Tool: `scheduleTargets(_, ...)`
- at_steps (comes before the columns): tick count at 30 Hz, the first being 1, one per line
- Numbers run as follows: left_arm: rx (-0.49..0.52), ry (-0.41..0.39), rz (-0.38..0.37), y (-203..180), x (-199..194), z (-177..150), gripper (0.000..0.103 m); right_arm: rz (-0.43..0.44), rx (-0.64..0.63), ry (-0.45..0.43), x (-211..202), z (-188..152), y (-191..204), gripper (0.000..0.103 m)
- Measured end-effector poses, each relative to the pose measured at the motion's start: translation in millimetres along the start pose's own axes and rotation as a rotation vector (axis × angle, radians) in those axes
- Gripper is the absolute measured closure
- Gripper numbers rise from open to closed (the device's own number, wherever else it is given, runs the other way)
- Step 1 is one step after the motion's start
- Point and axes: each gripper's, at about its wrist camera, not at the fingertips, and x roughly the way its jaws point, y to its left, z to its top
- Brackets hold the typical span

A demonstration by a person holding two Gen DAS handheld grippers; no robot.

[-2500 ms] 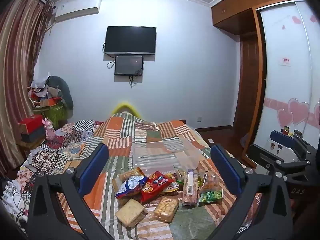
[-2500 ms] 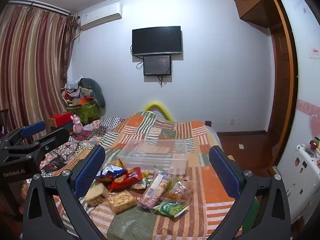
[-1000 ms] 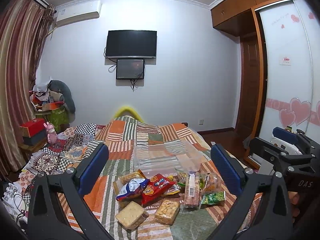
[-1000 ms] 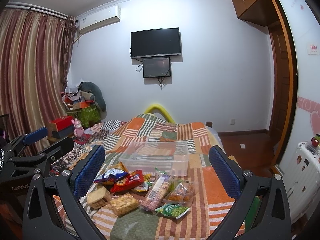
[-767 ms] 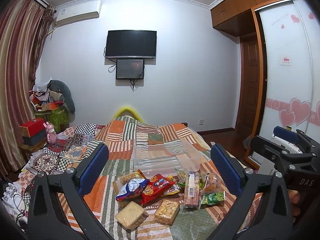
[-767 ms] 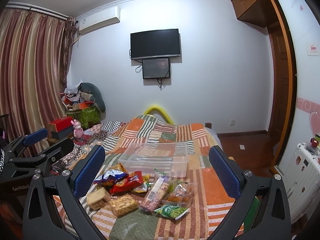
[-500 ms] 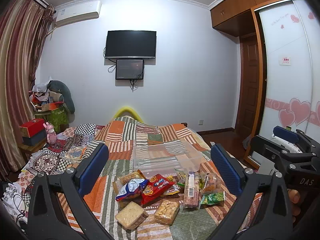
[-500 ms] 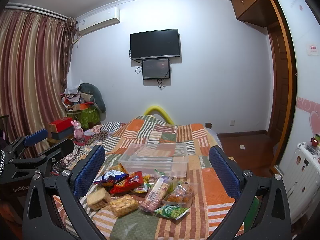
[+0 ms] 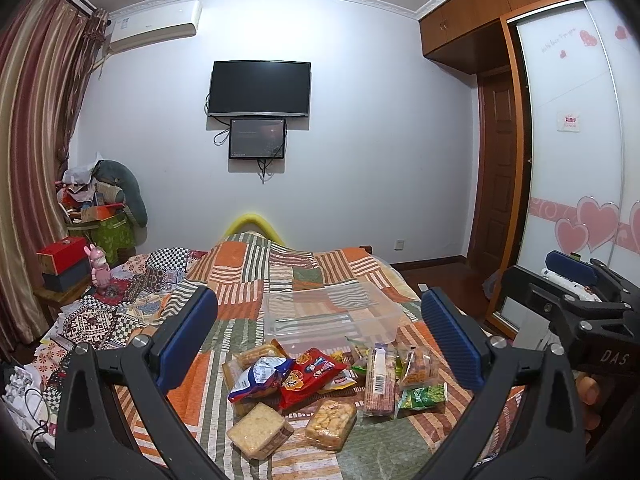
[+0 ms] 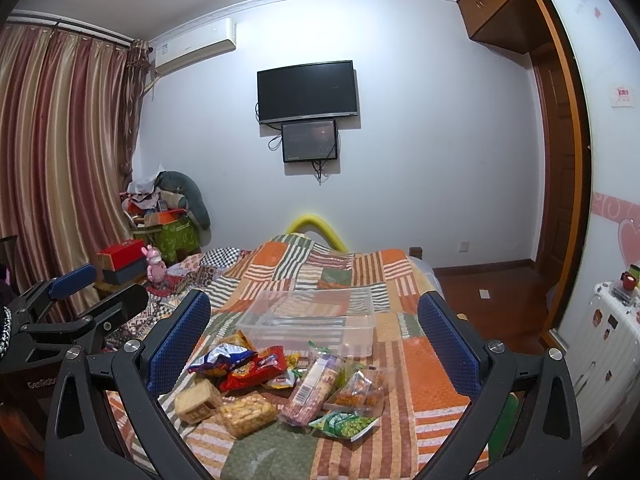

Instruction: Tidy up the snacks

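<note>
Bedroom, patchwork-quilted bed point(image 9: 280, 280) carrying the snack lot. Left tongs point(image 9: 320, 332): jaws spread wide, holding nothing, raised above the near end of the bed; in the right wrist view the body of this tool bears partial lettering "GenRobo", remainder cut off. Snacks, left to right in the left wrist view: pale square biscuit pack point(image 9: 260, 430) nearest the foot of the bed; blue-and-white crisp bag point(image 9: 258, 376) overlapping a clear cracker pack behind it; red snack bag point(image 9: 308, 372), printing too small to read; clear pack of golden puffs point(image 9: 331, 424) just right of the biscuit pack; long wafer sleeve point(image 9: 379, 380) with a barcode label facing up; clear bag of orange snacks point(image 9: 416, 364) touching the sleeve; green pea packet point(image 9: 422, 396) at the right end of the heap. Clear plastic bin point(image 9: 328, 316): sits on the quilt just behind the heap, nothing visible inside. Bare quilt lies to the left of the heap and beyond the bin toward the wall; the right edge of the bed runs close to the pea packet, with wooden floor past it. Right tongs point(image 10: 314, 340): jaws likewise parted wide, nothing held, above the same heap; body marked "DAS" in the left wrist view. Wardrobe door point(image 9: 576, 160) at far right carries pink hearts and a small notice, illegible.
</note>
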Motion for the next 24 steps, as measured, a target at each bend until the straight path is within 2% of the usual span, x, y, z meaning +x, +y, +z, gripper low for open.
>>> scheduleTargets(19, -0.001, 0.007, -0.011, 1, 2, 0, 0.000, 0.004, 0.002, 0.003, 3, -2, -1, 0.000)
scheduleTargets(24, -0.015, 0.045, -0.013, 10, 13, -7, 0.000, -0.006, 0.002, 0.023, 10, -8, -5, 0.000)
